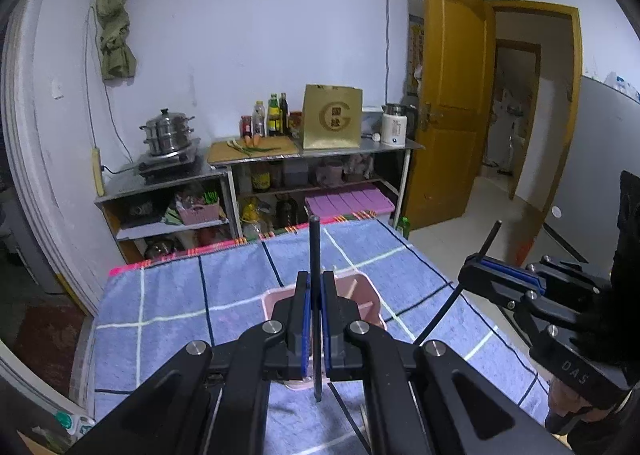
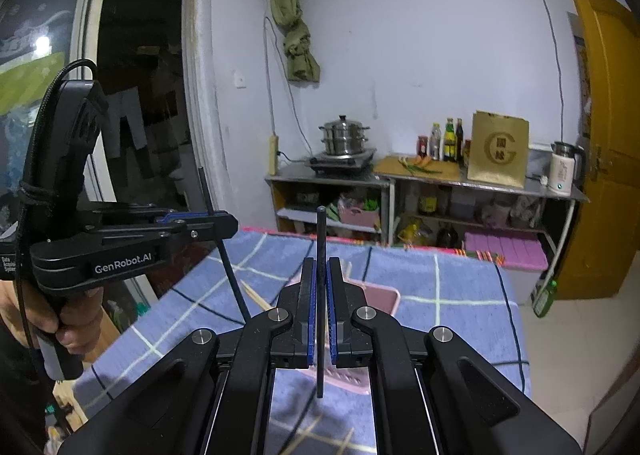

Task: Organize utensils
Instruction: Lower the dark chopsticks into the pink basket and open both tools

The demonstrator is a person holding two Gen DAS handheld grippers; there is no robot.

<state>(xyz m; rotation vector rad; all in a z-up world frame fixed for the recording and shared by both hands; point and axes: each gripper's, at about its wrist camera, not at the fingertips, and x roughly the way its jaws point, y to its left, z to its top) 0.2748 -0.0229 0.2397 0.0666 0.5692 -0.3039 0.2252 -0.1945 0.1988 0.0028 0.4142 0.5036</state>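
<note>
We hold one black chopstick in each gripper. The left gripper (image 1: 316, 311) is squeezed tight on a black chopstick (image 1: 314, 251) that stands almost straight up between its blue pads (image 1: 307, 319). The top end pokes up above the fingers and the bottom end sticks out below them.

The right gripper (image 2: 319, 307) does the same thing — its blue pads (image 2: 307, 319) are pressed onto another black chopstick (image 2: 320, 239), which also stands nearly upright, with a bit showing above and a bit below the fingers.

From the left wrist view we see the right gripper (image 1: 480, 267) off to the right side, with its chopstick (image 1: 491, 235) leaning a little. From the right wrist view we see the left gripper (image 2: 218, 221) off to the left, and its chopstick (image 2: 221, 247) is tilted too. The two grippers are near each other but not touching.

Under both grippers sits a pink holder box (image 1: 368, 297) on the blue checked cloth (image 1: 172, 295) that covers the table. Light wooden sticks (image 2: 258, 297) lie by the box — we cannot tell just how many. Both black chopsticks hang in the air above the pink box (image 2: 384, 297), not inside it.
</note>
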